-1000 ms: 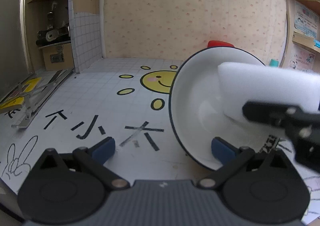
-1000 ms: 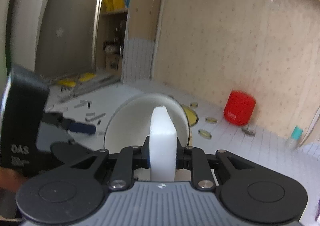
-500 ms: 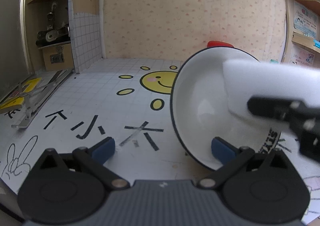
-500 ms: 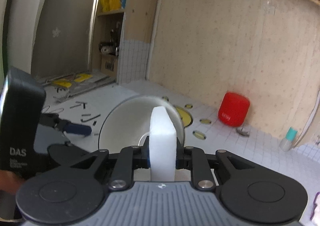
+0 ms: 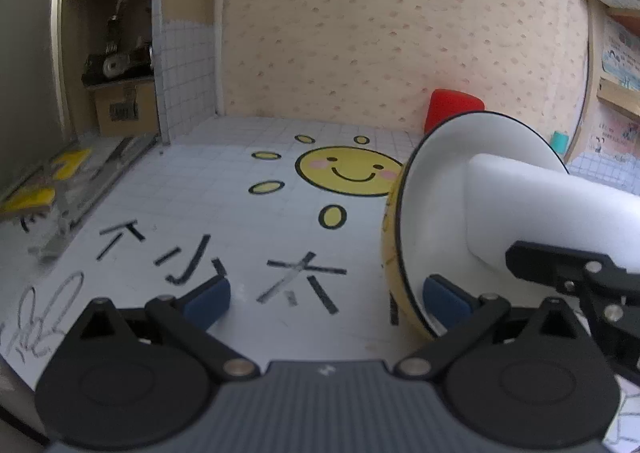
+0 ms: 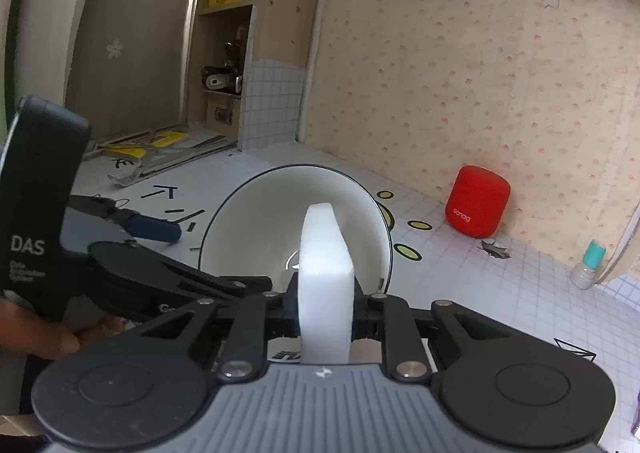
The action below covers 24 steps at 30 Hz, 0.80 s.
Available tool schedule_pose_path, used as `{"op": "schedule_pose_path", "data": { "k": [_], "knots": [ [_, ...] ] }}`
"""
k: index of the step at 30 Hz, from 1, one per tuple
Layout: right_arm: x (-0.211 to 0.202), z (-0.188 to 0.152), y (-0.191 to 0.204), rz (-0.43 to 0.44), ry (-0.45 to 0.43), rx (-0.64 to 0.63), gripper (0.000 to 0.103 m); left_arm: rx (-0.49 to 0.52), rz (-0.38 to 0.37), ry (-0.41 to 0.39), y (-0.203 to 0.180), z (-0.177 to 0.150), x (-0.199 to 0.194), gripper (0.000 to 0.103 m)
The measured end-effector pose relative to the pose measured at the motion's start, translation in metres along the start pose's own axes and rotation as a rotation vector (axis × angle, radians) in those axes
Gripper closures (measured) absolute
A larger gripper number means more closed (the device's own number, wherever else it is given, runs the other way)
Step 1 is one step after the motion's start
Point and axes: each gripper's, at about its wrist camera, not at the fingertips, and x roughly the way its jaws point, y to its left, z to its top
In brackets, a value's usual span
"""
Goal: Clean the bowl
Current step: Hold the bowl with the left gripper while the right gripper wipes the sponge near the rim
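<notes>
A white bowl (image 5: 436, 205) with a dark rim and yellow outside stands tipped on its edge on the table, its opening toward my right gripper; it also shows in the right wrist view (image 6: 264, 221). My left gripper (image 5: 326, 295) is open, with its right finger (image 5: 444, 297) inside the bowl at the lower rim and its left finger (image 5: 208, 295) outside. My right gripper (image 6: 325, 311) is shut on a white sponge (image 6: 325, 265) whose tip reaches into the bowl. The sponge also shows in the left wrist view (image 5: 540, 217).
A red speaker (image 6: 478, 201) stands by the back wall, with a small teal-capped bottle (image 6: 588, 265) to its right. The white gridded mat (image 5: 224, 193) carries a sun face and black characters. Metal and yellow parts (image 5: 48, 189) lie at the left by a shelf.
The bowl has tipped more upright, showing its yellow outside. The sponge has shifted inside the bowl and points deeper in. Both cameras have risen slightly.
</notes>
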Motion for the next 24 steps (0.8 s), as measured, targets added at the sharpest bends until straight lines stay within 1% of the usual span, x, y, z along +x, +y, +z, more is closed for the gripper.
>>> {"op": "schedule_pose_path", "data": {
  "k": [5, 9, 11, 17, 21, 24],
  "knots": [
    [-0.002, 0.005, -0.002, -0.011, -0.034, 0.021, 0.085, 0.02, 0.009, 0.007, -0.005, -0.002, -0.002, 0.0],
    [-0.003, 0.01, 0.004, 0.004, -0.048, -0.003, 0.085, 0.029, 0.016, 0.0, -0.007, -0.005, -0.002, 0.0],
    [-0.002, 0.01, 0.006, 0.017, -0.044, -0.009, 0.085, 0.031, 0.018, -0.002, -0.007, -0.006, -0.002, 0.0],
    [-0.002, 0.008, 0.006, 0.021, -0.014, 0.004, 0.085, 0.031, 0.014, -0.006, -0.007, -0.007, -0.002, 0.0],
    [-0.009, 0.012, 0.006, 0.002, -0.044, 0.003, 0.085, 0.028, 0.018, -0.008, -0.007, -0.007, -0.003, 0.0],
    [-0.017, 0.016, 0.007, 0.008, -0.067, -0.001, 0.085, 0.025, 0.021, -0.012, -0.008, -0.009, -0.004, 0.0]
  ]
}}
